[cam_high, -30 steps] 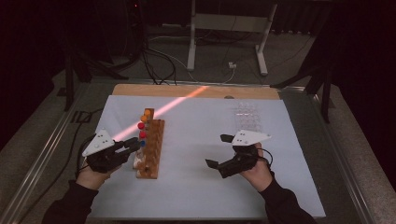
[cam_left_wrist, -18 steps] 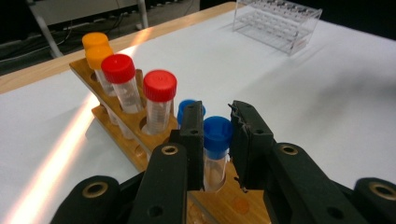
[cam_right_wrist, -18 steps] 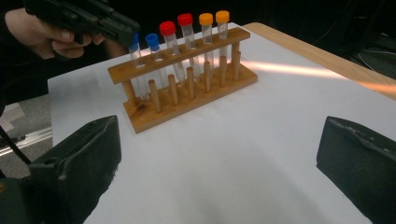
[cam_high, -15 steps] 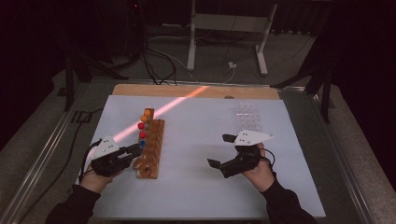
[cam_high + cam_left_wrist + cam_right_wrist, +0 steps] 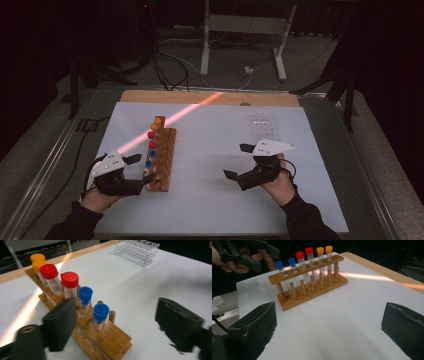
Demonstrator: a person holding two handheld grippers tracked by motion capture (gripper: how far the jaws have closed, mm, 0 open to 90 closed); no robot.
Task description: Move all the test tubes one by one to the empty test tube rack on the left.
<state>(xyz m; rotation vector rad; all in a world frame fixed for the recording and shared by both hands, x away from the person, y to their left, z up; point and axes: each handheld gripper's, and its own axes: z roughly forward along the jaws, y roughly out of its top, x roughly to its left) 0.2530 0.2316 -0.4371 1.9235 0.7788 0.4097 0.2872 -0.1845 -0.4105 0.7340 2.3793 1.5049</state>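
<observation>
1. Six capped tubes stand in the wooden rack (image 5: 162, 159), left of centre in the high view; two orange, two red, two blue; the near blue-capped tube (image 5: 100, 315) sits lower centre in my left gripper view.
2. My left claw (image 5: 139, 169) has just been opening; its jaws stand apart with nothing pressed between them, the rack's near end just ahead.
3. My right claw (image 5: 239, 161) hangs wide apart over bare white sheet (image 5: 215, 200), right of centre, holding nothing.
4. Risk, as I judge it: closing off-centre could knock the neighbouring blue tube or tip the light rack; a slanted pull could jam the tube in its hole.
</observation>
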